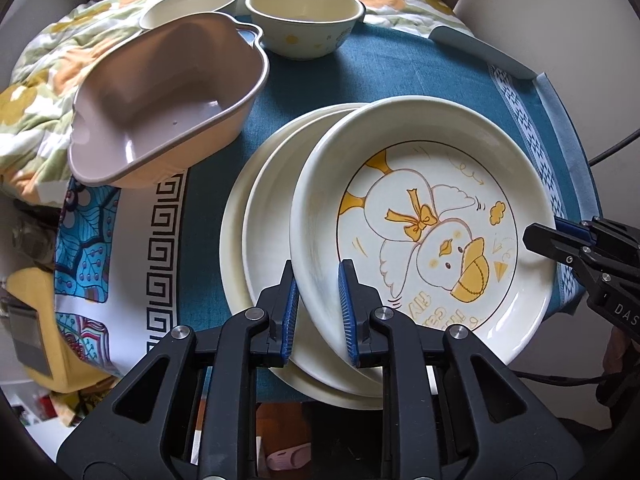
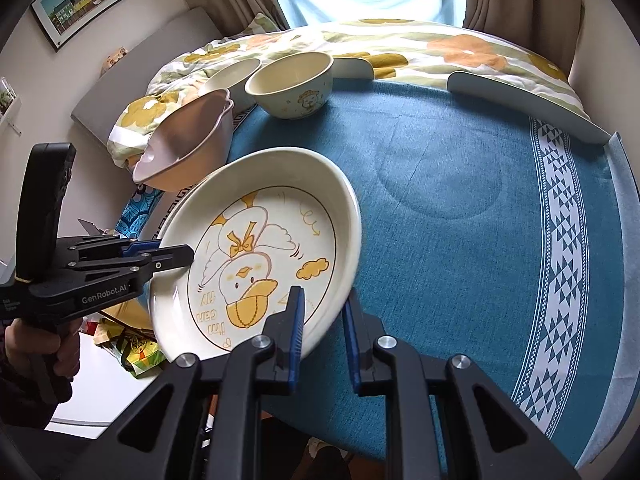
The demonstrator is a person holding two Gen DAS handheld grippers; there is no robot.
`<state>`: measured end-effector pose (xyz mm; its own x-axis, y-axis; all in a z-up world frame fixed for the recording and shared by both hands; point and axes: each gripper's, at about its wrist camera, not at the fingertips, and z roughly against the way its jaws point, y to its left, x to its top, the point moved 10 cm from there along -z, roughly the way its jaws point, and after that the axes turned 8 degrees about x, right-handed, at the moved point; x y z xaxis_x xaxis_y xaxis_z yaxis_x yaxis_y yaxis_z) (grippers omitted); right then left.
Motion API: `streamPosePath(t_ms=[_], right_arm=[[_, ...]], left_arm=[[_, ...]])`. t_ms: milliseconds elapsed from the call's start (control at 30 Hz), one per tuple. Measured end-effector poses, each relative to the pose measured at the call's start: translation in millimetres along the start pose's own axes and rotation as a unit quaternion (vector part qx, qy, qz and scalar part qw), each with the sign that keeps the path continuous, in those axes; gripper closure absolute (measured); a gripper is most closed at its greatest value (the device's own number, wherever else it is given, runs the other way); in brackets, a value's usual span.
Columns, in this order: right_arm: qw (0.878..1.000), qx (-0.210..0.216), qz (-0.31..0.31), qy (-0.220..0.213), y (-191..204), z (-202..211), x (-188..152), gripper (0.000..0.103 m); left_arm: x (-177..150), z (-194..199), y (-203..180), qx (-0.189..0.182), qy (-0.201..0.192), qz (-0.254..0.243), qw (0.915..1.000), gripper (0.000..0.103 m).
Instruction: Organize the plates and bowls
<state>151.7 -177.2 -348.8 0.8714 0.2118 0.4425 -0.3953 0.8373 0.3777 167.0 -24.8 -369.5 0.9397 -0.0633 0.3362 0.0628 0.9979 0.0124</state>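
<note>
A cream plate with a yellow duck drawing (image 1: 420, 232) (image 2: 264, 256) is held between both grippers. My left gripper (image 1: 320, 312) (image 2: 186, 255) is shut on its left rim, and my right gripper (image 2: 324, 328) (image 1: 534, 238) is shut on the opposite rim. The plate tilts and overlaps two plain cream plates (image 1: 250, 240) stacked on the blue tablecloth (image 2: 440, 200); I cannot tell whether it touches them. Behind stand a pink-beige basin-shaped bowl (image 1: 168, 100) (image 2: 188, 140) and two cream bowls (image 1: 304, 16) (image 1: 192, 4).
A flowered quilt (image 2: 400, 48) lies behind the table, and the basin bowl leans partly on it. A pale curved guard (image 2: 528, 100) edges the far right of the table. A hand (image 2: 60, 352) grips the left tool. Bags lie on the floor (image 2: 136, 348) at the left.
</note>
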Motion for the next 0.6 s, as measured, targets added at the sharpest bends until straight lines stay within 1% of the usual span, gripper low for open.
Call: streamPosePath(t_ms=[267,333,400,433,600], right_arm=[[1.0,0.0,0.01,0.006,3.0,-4.5,0.9,0.086],[1.0,0.0,0.014,0.009,4.1,-5.9,0.0,0.086],[1.0,0.0,0.017,0.012,6.1,-9.1,-1.2,0.086],[1.0,0.0,0.017,0.012,6.6,-10.0,-1.4,0.086],[1.0,-0.003,0.018,0.012,6.8,-11.9,-1.5,0.086]], left_arm=[[1.5,-0.4,-2.3,0.053,-0.013,-0.029,0.9981,0.083],[2.4,0.7,-1.8,0.079,-0.023,-0.044,0.9956,0.083],[2.6,2.0,-2.8,0.109,-0.035,-0.063,0.9914,0.083],[2.0,2.3,-2.2,0.117,-0.038,-0.067,0.9902,0.083],[1.2,3.5,0.4,0.117,-0.037,-0.065,0.9903,0.083]])
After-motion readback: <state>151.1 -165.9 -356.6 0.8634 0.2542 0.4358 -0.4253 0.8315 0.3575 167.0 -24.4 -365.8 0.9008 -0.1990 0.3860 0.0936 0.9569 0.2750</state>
